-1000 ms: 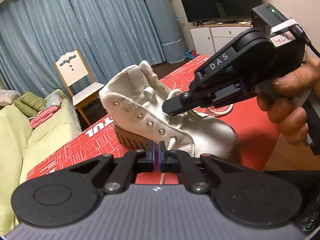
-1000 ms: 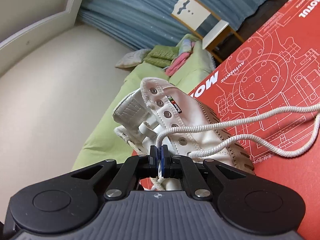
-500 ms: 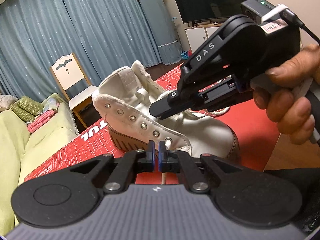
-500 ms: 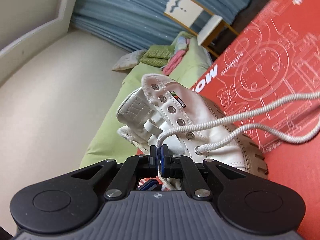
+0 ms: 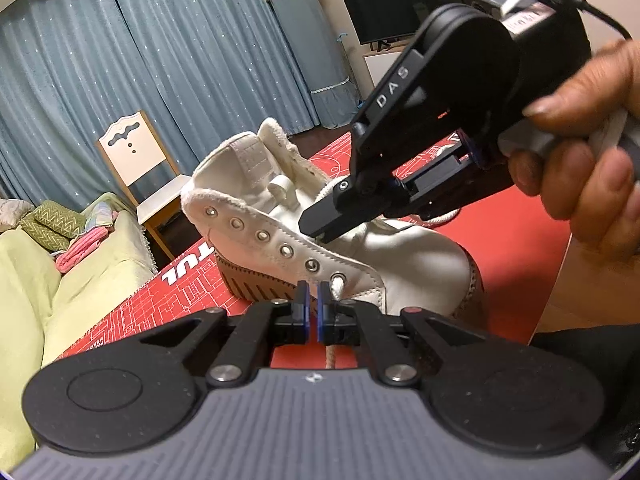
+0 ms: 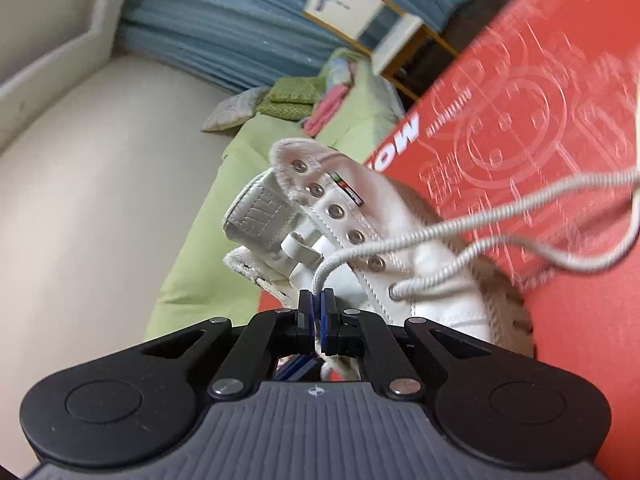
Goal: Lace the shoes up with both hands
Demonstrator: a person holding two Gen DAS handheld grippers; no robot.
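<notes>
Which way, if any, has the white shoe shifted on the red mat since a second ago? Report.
No. The white shoe sits as before, heel beside the white lettering on the red mat.

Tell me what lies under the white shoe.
The white shoe stands on a red printed board, which shows around its brown sole. The part of the board directly beneath the sole is covered. What carries the board cannot be seen.
</notes>
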